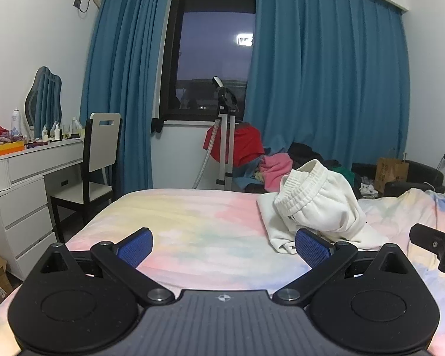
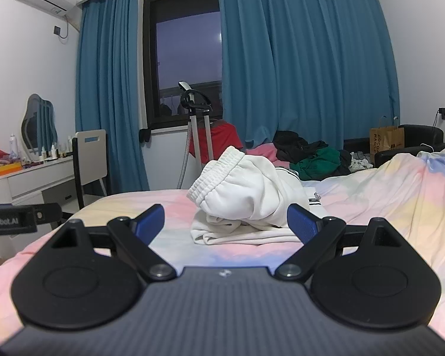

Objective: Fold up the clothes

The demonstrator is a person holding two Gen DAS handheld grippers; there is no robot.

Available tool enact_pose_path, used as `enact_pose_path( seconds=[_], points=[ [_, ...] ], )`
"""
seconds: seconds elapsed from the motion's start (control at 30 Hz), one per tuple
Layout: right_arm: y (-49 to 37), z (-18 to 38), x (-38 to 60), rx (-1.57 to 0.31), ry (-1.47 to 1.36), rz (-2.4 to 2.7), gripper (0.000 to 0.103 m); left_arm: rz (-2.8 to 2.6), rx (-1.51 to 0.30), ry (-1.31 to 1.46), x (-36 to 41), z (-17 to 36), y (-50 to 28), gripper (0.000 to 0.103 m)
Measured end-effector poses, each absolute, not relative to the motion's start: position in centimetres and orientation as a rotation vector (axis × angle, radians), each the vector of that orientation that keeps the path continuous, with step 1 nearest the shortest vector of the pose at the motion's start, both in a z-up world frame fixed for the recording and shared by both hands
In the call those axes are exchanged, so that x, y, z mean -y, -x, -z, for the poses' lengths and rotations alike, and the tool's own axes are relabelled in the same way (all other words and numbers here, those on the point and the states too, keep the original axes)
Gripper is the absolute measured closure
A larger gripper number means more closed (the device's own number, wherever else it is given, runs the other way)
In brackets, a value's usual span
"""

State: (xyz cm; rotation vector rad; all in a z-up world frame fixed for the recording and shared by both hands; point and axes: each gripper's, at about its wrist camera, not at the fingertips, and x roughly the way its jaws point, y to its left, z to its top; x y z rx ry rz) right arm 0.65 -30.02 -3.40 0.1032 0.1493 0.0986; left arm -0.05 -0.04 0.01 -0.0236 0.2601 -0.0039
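A white pair of sweatpants (image 1: 317, 204) lies bunched on the pastel bedsheet (image 1: 192, 222), its ribbed waistband raised at the top. In the right wrist view the sweatpants (image 2: 246, 198) sit straight ahead, just beyond the fingers. My left gripper (image 1: 224, 246) is open and empty, low over the sheet, with the garment ahead and to its right. My right gripper (image 2: 225, 222) is open and empty, its jaws standing to either side of the garment's near edge. The right gripper's body (image 1: 439, 246) shows at the left wrist view's right edge.
A heap of coloured clothes (image 2: 311, 151) lies beyond the bed under blue curtains (image 2: 296, 59). A garment steamer stand (image 1: 227, 136) with a red cloth stands by the window. A white dresser (image 1: 29, 184) and chair (image 1: 95, 166) are at left. A rumpled duvet (image 2: 400, 190) rises at right.
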Motion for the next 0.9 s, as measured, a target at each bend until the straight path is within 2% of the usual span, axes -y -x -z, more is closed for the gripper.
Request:
enact_pose_path(
  seconds=[0.9],
  points=[
    [-0.5, 3.2, 29.7, -0.141, -0.065, -0.087, 0.012, 0.014, -0.265, 0.008, 0.3, 0.0, 0.4, 0.0]
  ],
)
